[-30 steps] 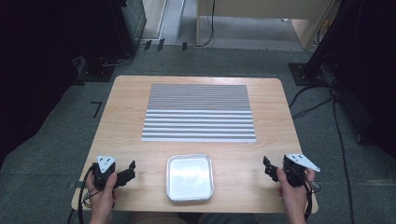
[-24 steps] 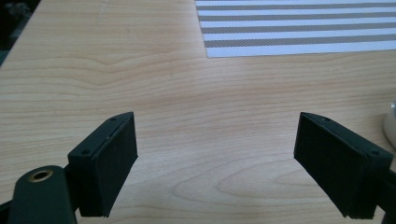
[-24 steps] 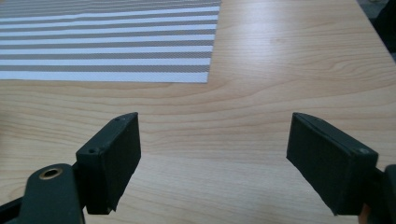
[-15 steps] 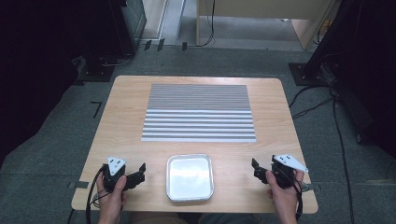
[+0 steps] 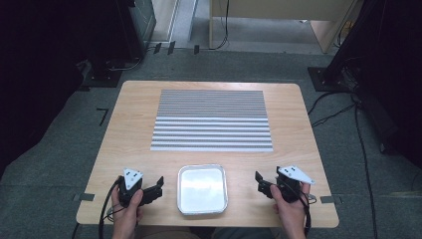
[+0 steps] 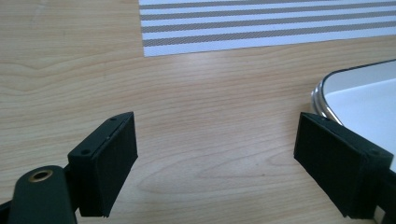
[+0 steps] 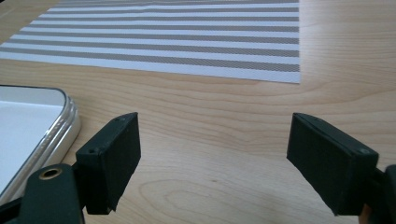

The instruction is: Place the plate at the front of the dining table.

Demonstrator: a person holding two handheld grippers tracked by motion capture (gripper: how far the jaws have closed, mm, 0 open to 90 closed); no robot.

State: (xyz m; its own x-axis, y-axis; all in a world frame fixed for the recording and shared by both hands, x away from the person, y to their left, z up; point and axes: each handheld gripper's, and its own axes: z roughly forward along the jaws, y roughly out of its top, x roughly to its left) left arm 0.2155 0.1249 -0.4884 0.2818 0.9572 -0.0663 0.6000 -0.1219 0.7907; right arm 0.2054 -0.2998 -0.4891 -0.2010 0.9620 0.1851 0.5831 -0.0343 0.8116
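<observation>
Wooden table (image 5: 129, 124): striped mat (image 5: 213, 120) far, metal tray (image 5: 202, 188) at near centre between your tongs. Left gripper (image 5: 155, 189) and right gripper (image 5: 261, 181) gape wide, holding nothing. Risk: a hasty one-sided approach may shove the tray instead of gripping it.

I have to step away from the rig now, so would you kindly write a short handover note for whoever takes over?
Left gripper: jaws open, holding nothing, low over the table just left of the tray.
Right gripper: jaws open, holding nothing, just right of the tray.
Metal tray: sits at the near edge between the two grippers, with nothing in it.
Striped mat: lies flat beyond the tray, nothing on it.
Done: nothing gripped so far.
Left: likely closing in on the tray from both sides to take hold of it.
</observation>
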